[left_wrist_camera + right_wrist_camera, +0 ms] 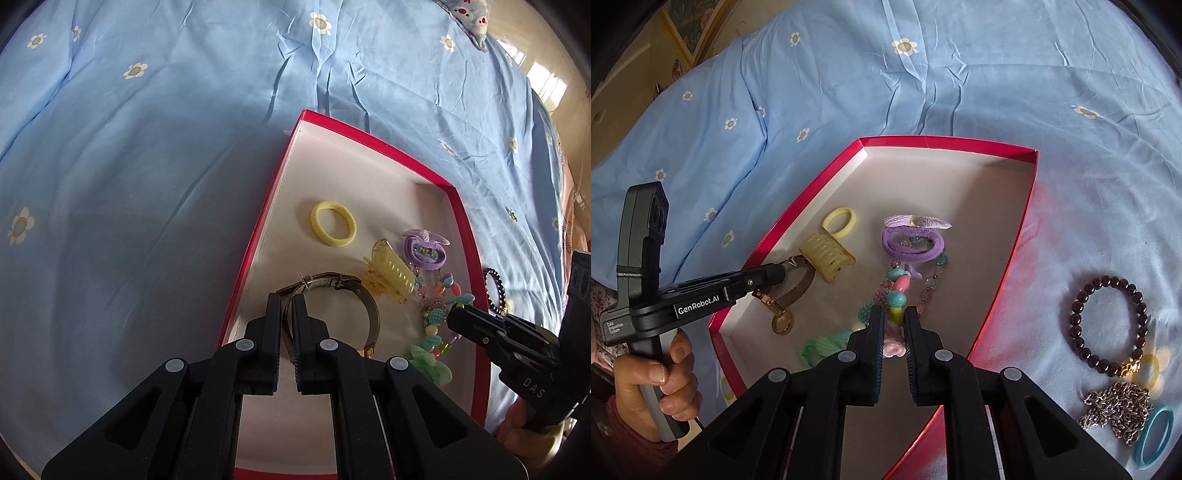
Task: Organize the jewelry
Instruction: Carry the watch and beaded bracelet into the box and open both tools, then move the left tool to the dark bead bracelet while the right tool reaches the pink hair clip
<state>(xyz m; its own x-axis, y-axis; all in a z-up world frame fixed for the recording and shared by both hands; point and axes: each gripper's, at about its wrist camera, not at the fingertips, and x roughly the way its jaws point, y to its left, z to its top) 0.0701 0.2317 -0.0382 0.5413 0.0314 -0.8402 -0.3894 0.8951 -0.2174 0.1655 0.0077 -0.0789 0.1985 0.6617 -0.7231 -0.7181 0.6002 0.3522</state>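
A red box with a pale floor lies on the bed. In it are a yellow hair tie, a yellow claw clip, a purple hair tie with a bow and a colourful beaded string. My left gripper is shut on the mesh strap of a gold watch, low in the box. My right gripper is shut on the beaded string.
On the blue flowered sheet right of the box lie a dark beaded bracelet, a silver chain, a teal ring and a small yellow ring.
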